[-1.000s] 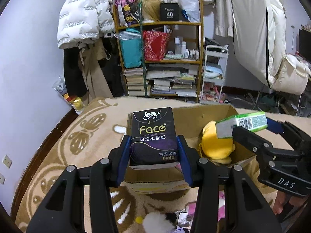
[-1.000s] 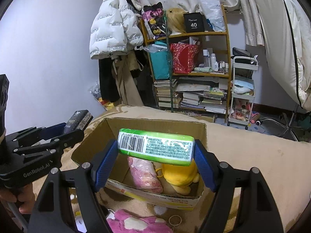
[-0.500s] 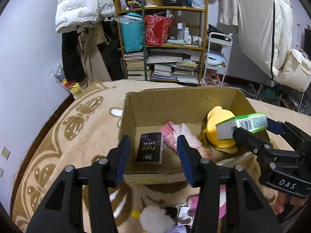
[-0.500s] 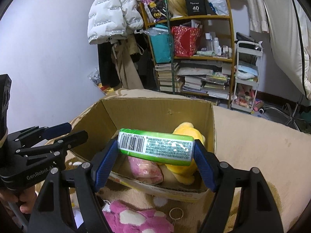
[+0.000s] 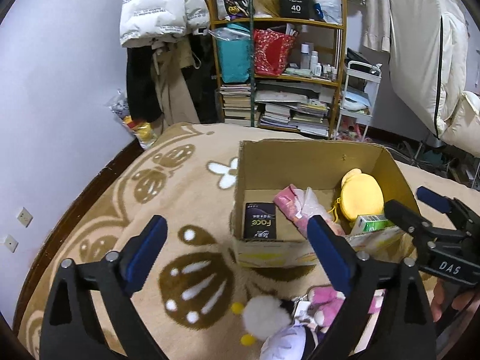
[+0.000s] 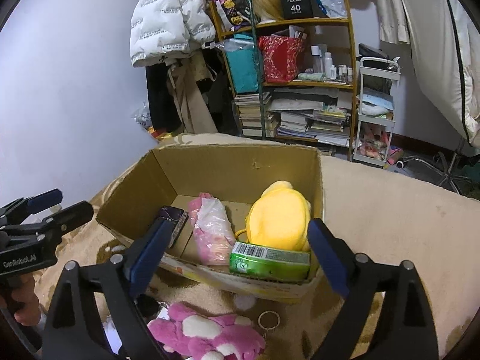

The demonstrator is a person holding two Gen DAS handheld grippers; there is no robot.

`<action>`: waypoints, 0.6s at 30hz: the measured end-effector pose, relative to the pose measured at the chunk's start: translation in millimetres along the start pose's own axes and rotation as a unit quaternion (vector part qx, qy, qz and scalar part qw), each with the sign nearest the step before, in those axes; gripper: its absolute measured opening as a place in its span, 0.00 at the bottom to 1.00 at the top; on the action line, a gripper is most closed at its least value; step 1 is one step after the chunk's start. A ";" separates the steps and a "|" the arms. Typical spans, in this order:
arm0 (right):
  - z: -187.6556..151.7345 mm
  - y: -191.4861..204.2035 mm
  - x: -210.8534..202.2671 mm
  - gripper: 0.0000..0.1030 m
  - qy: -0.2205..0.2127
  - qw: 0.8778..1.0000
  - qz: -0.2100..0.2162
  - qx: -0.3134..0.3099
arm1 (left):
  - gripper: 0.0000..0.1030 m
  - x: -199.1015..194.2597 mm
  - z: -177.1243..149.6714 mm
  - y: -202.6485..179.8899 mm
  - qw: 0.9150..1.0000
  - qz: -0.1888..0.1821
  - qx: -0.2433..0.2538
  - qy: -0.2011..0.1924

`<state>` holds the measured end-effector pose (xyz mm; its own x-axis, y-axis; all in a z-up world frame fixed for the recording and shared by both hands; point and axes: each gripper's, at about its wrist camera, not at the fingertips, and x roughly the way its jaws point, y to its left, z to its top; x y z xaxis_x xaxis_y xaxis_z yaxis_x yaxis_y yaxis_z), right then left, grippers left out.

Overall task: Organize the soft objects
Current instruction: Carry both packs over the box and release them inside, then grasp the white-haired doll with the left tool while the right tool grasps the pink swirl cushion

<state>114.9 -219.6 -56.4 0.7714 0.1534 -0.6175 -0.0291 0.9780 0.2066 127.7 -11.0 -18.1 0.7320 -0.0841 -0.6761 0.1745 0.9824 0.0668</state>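
An open cardboard box (image 5: pixel 312 159) (image 6: pixel 210 165) sits on the patterned blanket. In it lie a black tissue pack (image 5: pixel 260 224) (image 6: pixel 177 222), a pink bagged item (image 5: pixel 295 205) (image 6: pixel 211 231), a yellow plush (image 5: pixel 361 199) (image 6: pixel 280 213) and a green tissue pack (image 5: pixel 372 222) (image 6: pixel 270 261). My left gripper (image 5: pixel 237 241) is open and empty, in front of the box. My right gripper (image 6: pixel 237 246) is open and empty at the box's near edge. A pink plush (image 6: pixel 207 334) (image 5: pixel 325 301) and a white pom-pom toy (image 5: pixel 265 316) lie on the blanket in front.
The brown-and-cream blanket (image 5: pixel 150 210) covers the bed. A metal ring (image 6: pixel 269 319) lies by the pink plush. A bookshelf (image 5: pixel 279 72), hanging jackets (image 5: pixel 162 12) and a white cart (image 5: pixel 358 96) stand beyond the bed.
Both grippers opened. The black tissue pack dropped from the left gripper into the box, then the green pack dropped from the right gripper into it. Both grippers are wider apart now.
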 end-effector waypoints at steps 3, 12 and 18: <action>-0.8 0.1 -13.7 1.00 -0.010 1.000 -0.008 0.002 | 0.96 -9.8 -4.3 4.4 1.000 0.000 -0.005 0.005; -9.7 4.1 -55.6 1.00 -0.013 1.000 -0.006 0.000 | 0.96 -42.0 -18.9 8.8 0.999 -0.020 -0.015 0.043; -18.5 8.6 -86.4 1.00 -0.015 1.000 0.002 0.002 | 0.96 -64.3 -28.0 2.6 0.999 -0.013 0.004 0.038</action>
<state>36.2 -221.8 -15.3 0.7900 0.1539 -0.5935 -0.0309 0.9768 0.2121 62.6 1.5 5.0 0.6746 -0.0952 -0.7320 0.1970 0.9789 0.0542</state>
